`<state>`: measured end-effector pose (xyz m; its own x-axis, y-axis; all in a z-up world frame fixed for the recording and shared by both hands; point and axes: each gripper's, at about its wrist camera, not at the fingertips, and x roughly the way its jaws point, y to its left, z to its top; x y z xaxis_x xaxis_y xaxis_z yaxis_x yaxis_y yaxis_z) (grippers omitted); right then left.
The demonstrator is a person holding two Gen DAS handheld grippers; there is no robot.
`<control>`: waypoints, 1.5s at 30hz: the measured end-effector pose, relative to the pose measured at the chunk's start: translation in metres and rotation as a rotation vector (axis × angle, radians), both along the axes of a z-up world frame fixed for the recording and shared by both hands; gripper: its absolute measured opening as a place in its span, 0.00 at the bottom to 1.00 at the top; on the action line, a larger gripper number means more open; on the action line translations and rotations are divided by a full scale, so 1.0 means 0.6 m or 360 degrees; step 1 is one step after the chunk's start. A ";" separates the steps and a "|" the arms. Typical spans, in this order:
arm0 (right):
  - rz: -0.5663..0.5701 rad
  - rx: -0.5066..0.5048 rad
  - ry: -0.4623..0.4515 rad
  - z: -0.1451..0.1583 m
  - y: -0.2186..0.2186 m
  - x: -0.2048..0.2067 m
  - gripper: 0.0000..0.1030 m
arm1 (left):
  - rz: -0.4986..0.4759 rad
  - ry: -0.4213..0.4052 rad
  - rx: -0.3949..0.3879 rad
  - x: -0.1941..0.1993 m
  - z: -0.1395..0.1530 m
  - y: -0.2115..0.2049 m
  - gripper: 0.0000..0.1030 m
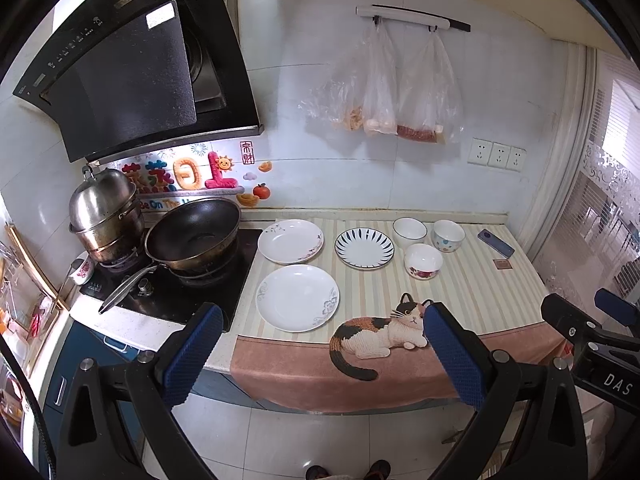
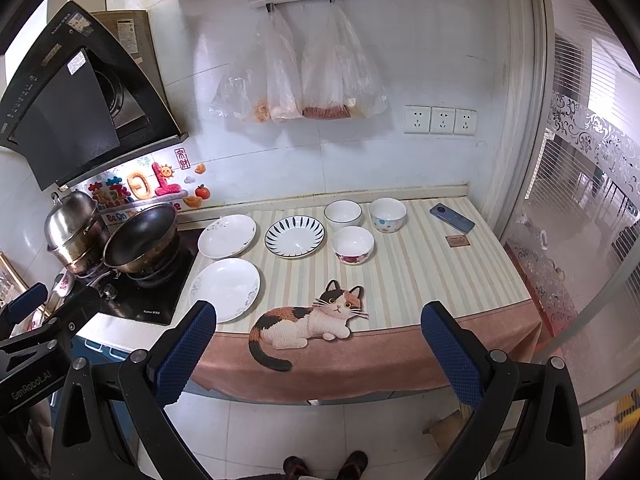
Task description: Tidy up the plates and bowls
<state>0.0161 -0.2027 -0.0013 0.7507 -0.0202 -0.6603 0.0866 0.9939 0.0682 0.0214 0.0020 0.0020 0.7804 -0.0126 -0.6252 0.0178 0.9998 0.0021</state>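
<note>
Three plates lie on the striped counter cloth: a white plate with grey flowers (image 1: pixel 297 297) (image 2: pixel 225 289) nearest, a white plate with a pink-flower rim (image 1: pixel 290 241) (image 2: pixel 227 236) behind it, and a blue-striped plate (image 1: pixel 364 248) (image 2: pixel 294 236). Three bowls stand to the right: a white blue-rimmed bowl (image 1: pixel 409 232) (image 2: pixel 342 215), a dotted bowl (image 1: pixel 448 235) (image 2: pixel 387 214), and a red-flowered bowl (image 1: pixel 423 261) (image 2: pixel 353 245). My left gripper (image 1: pixel 322 312) and right gripper (image 2: pixel 318 312) hang open in front of the counter edge, holding nothing.
A wok (image 1: pixel 194 234) and a steel pot (image 1: pixel 105 216) sit on the stove at left. A phone (image 1: pixel 496 242) and a small card (image 2: pixel 457 241) lie at the right. A cat-shaped patch (image 2: pixel 308 322) marks the cloth's front. Plastic bags (image 1: pixel 384 92) hang above. The person's feet (image 2: pixel 326 466) stand below.
</note>
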 end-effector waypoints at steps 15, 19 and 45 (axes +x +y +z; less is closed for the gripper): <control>-0.0020 0.0016 0.0006 -0.008 0.008 0.022 1.00 | -0.0015 -0.0108 0.0015 0.012 -0.001 0.002 1.00; -0.0027 0.0042 0.0016 -0.033 0.024 0.050 1.00 | -0.0002 -0.0105 -0.0004 0.049 -0.020 0.032 1.00; 0.0454 0.0420 0.0944 -0.602 0.160 0.618 0.95 | 0.0246 0.0833 0.0081 0.481 -0.500 0.213 0.83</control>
<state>0.3870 -0.1065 -0.3625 0.2153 0.3408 -0.9151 -0.0774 0.9401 0.3319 0.3101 0.1300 -0.2979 0.3551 0.1179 -0.9274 -0.1174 0.9898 0.0808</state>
